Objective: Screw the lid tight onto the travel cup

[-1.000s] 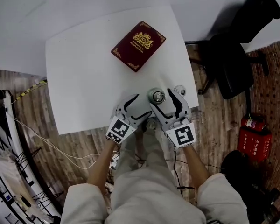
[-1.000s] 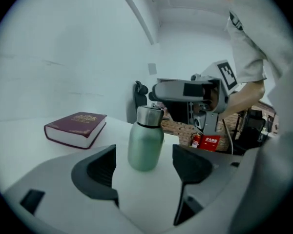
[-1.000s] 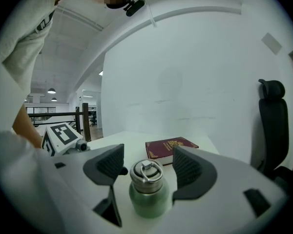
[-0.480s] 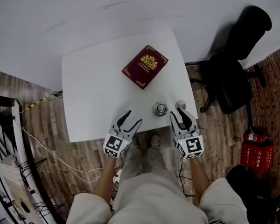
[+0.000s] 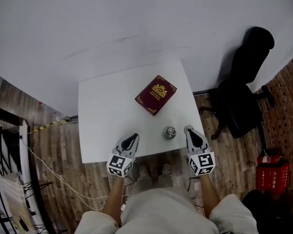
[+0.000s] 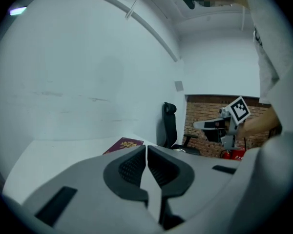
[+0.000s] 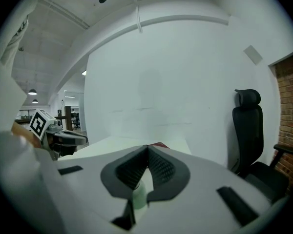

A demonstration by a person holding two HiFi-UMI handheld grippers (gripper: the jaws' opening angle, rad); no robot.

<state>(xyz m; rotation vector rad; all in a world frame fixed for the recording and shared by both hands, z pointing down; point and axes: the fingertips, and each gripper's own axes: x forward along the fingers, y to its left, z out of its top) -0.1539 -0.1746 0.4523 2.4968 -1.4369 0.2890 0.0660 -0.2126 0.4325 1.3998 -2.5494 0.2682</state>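
The metal travel cup (image 5: 170, 132) stands upright near the front right of the white table (image 5: 107, 121), its lid on top. My left gripper (image 5: 134, 137) hovers over the table's front edge, well left of the cup. My right gripper (image 5: 189, 130) hovers just right of the cup, apart from it. Both have just been closing and are shut with nothing between them. In the left gripper view the pads (image 6: 136, 167) meet. In the right gripper view the pads (image 7: 158, 167) meet too, and a pale rounded shape I cannot identify shows behind them.
A dark red book (image 5: 156, 94) lies at the back of the table. A black office chair (image 5: 244, 96) stands to the right and a red fire extinguisher (image 5: 268, 172) sits on the wooden floor. Cables (image 5: 49, 165) trail on the floor at left.
Both grippers have let go round the cup, drawn back toward the front edge, spread apart, and shut. The head view has pulled up, so the table looks smaller.
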